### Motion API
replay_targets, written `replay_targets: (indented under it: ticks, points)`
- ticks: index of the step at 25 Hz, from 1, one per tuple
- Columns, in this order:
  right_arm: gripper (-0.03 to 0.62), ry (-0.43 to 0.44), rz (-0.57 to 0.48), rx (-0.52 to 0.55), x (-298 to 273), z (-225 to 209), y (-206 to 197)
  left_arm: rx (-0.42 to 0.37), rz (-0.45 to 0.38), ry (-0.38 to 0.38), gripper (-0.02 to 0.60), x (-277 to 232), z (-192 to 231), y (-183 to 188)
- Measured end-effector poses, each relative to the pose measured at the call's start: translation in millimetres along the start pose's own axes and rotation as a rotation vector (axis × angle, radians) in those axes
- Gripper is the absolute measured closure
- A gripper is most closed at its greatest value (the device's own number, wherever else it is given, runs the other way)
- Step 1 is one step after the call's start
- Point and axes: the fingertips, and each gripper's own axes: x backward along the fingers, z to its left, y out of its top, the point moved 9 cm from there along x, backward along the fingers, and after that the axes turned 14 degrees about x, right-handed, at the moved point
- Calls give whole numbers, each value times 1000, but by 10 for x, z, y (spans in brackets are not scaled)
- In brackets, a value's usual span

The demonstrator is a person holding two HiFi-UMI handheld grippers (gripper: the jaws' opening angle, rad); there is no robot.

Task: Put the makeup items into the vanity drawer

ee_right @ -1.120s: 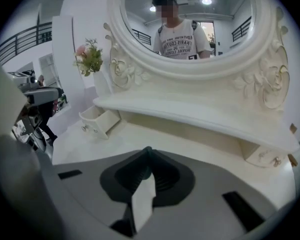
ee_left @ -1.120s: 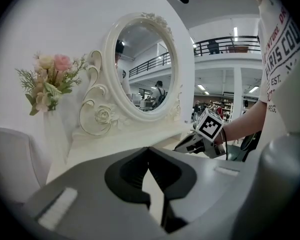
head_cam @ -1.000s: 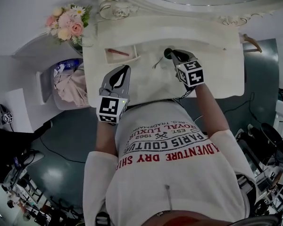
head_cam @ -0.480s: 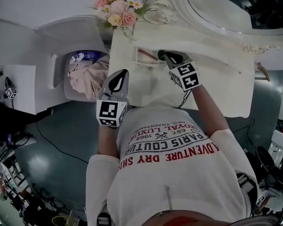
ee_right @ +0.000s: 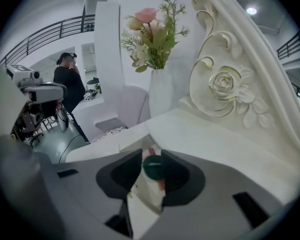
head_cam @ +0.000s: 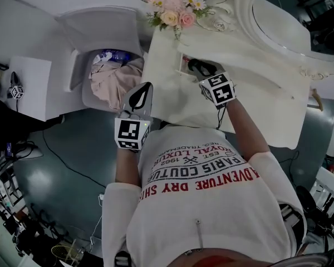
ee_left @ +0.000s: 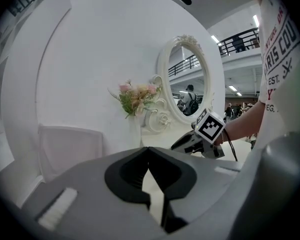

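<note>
— How many grippers does the person hold?
— Two: a left gripper point(head_cam: 146, 88) and a right gripper point(head_cam: 195, 65), with one marker cube on each. A third cube point(head_cam: 15, 91) sits apart on a white block.
— And makeup items?
— One dark green round item point(ee_right: 152, 167) is between the right jaws, which have just been opening, above the one open drawer point(ee_right: 145, 196).
— And the furniture?
— One worktop point(head_cam: 256, 88) and one oval mirror point(head_cam: 284, 26). There is also one bunch of flowers point(head_cam: 172, 7) in one vase point(ee_right: 162, 96), and one bin point(head_cam: 86, 93) holding pink cloth point(head_cam: 114, 79).
</note>
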Motion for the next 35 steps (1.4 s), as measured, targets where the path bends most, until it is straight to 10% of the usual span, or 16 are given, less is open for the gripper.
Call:
replay_targets:
  ticks: [22,35]
  points:
    - [484,-255,149,-290,1048,-190,-1266,-87,93,-345,571,-852,-736,37]
    - [439,-183,186,-386,795,8,-1578,-68,180,-303,571,-796,-788,-221]
